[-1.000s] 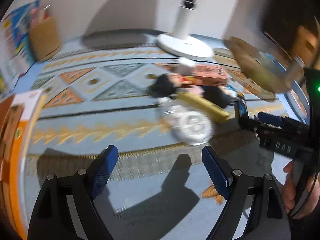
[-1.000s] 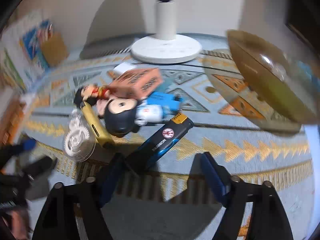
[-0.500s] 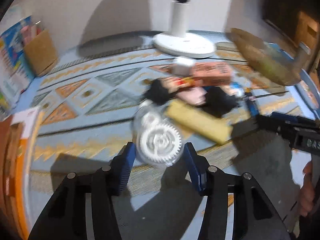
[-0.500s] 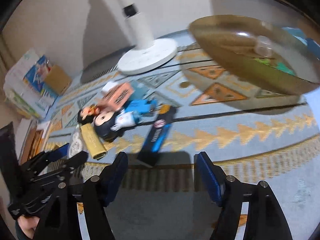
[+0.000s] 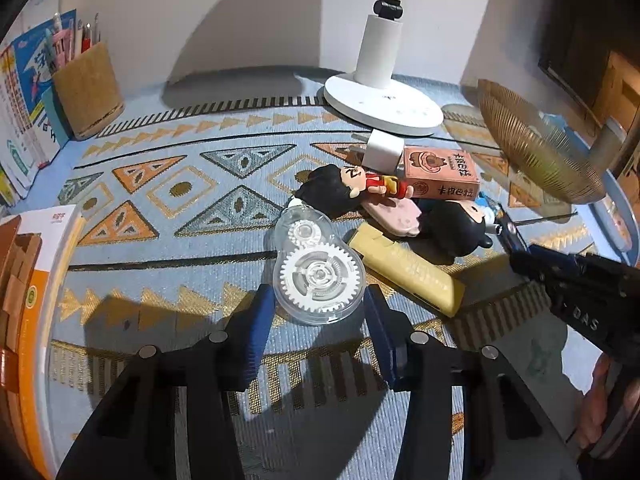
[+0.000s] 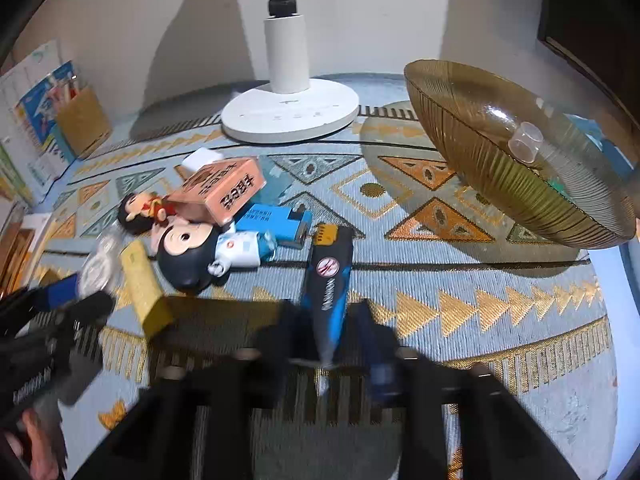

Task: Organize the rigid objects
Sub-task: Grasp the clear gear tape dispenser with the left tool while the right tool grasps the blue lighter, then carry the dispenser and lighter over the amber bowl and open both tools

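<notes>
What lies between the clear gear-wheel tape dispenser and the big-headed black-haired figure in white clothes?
In both wrist views, the yellow bar lies between the tape dispenser and the figure, slanted on the rug.

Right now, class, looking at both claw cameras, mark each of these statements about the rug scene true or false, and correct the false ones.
1. The left claw straddles the clear tape dispenser. True.
2. The black-and-blue lighter lies inside the amber glass bowl. False: it lies on the rug, between the fingers of the right claw.
3. The orange box rests among the toy figures. True.
4. The yellow bar stands upright. False: it lies flat on the rug.
5. The white fan base sits behind the pile. True.
</notes>
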A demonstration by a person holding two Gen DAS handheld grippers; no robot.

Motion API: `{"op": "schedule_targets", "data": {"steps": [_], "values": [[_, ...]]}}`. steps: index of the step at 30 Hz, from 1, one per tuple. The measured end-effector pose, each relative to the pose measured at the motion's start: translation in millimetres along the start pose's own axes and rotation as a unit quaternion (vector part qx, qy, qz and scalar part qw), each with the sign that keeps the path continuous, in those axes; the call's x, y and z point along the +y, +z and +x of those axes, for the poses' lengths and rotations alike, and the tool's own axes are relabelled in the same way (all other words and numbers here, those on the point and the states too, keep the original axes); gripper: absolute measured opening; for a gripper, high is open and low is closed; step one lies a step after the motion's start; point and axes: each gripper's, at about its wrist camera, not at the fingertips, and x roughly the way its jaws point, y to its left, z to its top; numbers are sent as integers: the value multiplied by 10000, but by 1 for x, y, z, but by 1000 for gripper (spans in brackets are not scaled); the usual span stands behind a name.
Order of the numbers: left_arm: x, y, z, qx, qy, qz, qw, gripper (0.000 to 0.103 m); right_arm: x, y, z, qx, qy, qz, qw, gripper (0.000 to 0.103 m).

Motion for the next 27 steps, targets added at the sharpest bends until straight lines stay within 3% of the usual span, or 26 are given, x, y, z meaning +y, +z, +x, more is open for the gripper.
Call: {"op": "schedule_targets", "data": {"steps": [4,8,15,16,18,19,20,21,24,26,27], "values": [[5,-17,-16,1,-361,-17,9993,43,-10,-17,-15,32,390,-184,9991,23],[9,-45,-38,64,-614,30,9981,43,-20,-45,-38,75,520,-488,9974,23],[15,-67,-54,214,-495,-10,9985,44,-35,-80,-57,175,650,-697,9953,23],[14,-66,-53,242,-415,-3,9988,48,-34,-81,-57,139,644,-691,9954,23],[13,-64,-52,286,-166,-69,9994,71,-32,-80,-56,199,698,-602,9955,32],[11,-62,-52,253,-90,-109,9996,71,-33,-80,-56,239,809,-517,9951,39],[11,-61,-52,222,-111,-119,9996,71,-33,-79,-56,255,945,-415,9943,55],[9,-59,-50,192,-155,-135,9996,71,-33,-79,-56,238,978,-328,9944,61],[1,-53,-41,164,-5,-118,9998,69,-27,-78,-52,145,676,-290,9972,62],[-6,-52,-35,108,182,20,9998,56,-22,-78,-50,92,371,-288,9989,58],[-12,-52,-33,71,353,175,9992,46,-17,-78,-49,58,134,-358,9993,47]]}}
